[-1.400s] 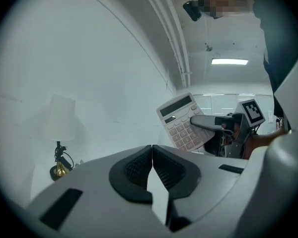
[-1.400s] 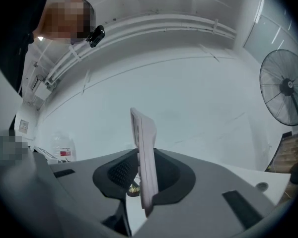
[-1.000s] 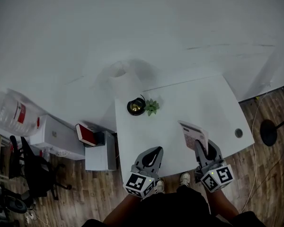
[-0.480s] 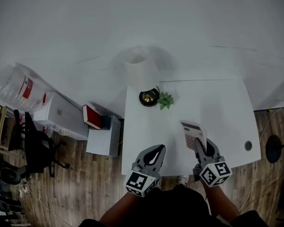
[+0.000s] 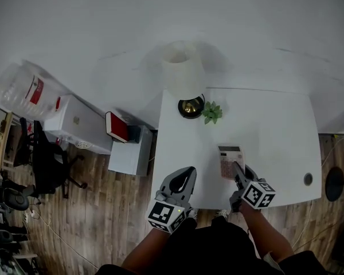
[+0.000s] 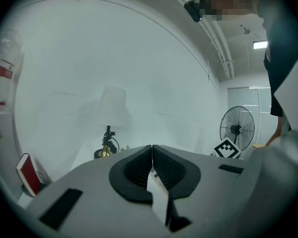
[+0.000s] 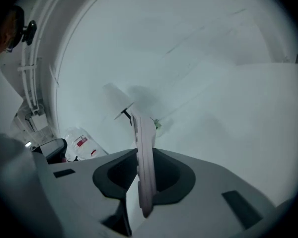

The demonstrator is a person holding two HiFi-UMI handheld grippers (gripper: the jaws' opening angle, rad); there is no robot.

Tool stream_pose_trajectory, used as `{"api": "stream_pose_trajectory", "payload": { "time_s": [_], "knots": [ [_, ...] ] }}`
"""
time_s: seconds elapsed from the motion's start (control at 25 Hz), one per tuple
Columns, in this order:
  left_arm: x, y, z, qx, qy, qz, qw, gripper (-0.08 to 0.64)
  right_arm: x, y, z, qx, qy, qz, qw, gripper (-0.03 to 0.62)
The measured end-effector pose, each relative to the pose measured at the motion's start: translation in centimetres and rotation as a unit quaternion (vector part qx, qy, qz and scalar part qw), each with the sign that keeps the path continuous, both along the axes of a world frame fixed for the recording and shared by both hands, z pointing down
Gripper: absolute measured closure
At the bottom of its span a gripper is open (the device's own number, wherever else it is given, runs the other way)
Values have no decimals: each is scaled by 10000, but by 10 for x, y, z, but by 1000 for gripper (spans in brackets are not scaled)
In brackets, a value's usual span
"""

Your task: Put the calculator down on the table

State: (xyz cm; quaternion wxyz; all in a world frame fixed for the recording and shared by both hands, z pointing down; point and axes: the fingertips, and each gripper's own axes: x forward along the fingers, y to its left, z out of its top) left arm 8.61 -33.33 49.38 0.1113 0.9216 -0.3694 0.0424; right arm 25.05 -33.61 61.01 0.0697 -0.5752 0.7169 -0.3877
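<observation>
The pinkish calculator (image 5: 230, 158) hangs over the front right part of the white table (image 5: 275, 136), keys up in the head view. My right gripper (image 5: 237, 168) is shut on its near end. In the right gripper view the calculator (image 7: 142, 130) stands edge-on between the two jaws, which are closed on its faces. Whether it touches the tabletop I cannot tell. My left gripper (image 5: 190, 171) hovers at the table's front edge, left of the calculator. Its jaws meet, with nothing held, in the left gripper view (image 6: 152, 148).
A lamp with a white shade (image 5: 183, 67) and a brass base (image 5: 190, 107) stands at the table's back left, a small green plant (image 5: 212, 112) beside it. A cable hole (image 5: 308, 179) is at the front right. Left of the table is a low cabinet with a red book (image 5: 117, 127).
My right gripper has come down toward the tabletop with the calculator, which now lies flatter. The left gripper has shifted a little and stays shut.
</observation>
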Motion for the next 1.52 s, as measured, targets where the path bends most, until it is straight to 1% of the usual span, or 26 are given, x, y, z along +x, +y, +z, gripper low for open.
{"api": "stream_pose_trajectory", "payload": {
  "time_s": [0.12,0.2,0.32,0.48,0.6,0.68,0.76,0.8,0.88,0.96,1.04,1.12,1.24,1.52],
  "knots": [
    [-11,-7,2,-43,-7,-181,9998,540,-9,-5,22,-261,-318,-36,9991,494],
    [-16,-8,5,-90,-24,-250,9996,540,-15,-8,33,-388,-453,-57,9982,494],
    [-21,-8,10,-177,-20,-312,9994,540,-21,-10,52,-606,-593,-38,9964,494],
    [-22,-5,13,-206,-21,-324,9993,540,-33,-11,68,-843,-998,52,9914,494],
    [-23,-4,14,-222,-22,-342,9992,540,-36,-11,75,-931,-1163,116,9888,495],
    [-24,-5,14,-239,-2,-378,9990,540,-37,-13,76,-936,-1173,121,9886,494],
    [-24,-6,14,-247,23,-391,9989,540,-37,-14,77,-940,-1059,112,9899,492],
    [-23,-7,14,-245,31,-384,9990,540,-36,-15,77,-938,-926,93,9912,489],
    [-21,-7,14,-238,47,-355,9991,540,-34,-16,76,-916,-492,29,9946,472],
    [-18,-8,14,-234,60,-317,9992,540,-29,-16,76,-955,18,6,9954,454],
    [-16,-7,14,-240,66,-283,9993,540,-23,-14,79,-1053,516,14,9931,419],
    [-15,-7,15,-247,74,-262,9993,540,-19,-11,82,-1146,880,0,9895,397],
    [-14,-6,15,-257,98,-241,9993,540,-14,-8,86,-1277,1135,-25,9853,380],
    [-14,-1,16,-276,135,-220,9993,540,-4,-2,99,-1481,1350,-16,9797,371]
  ]
}}
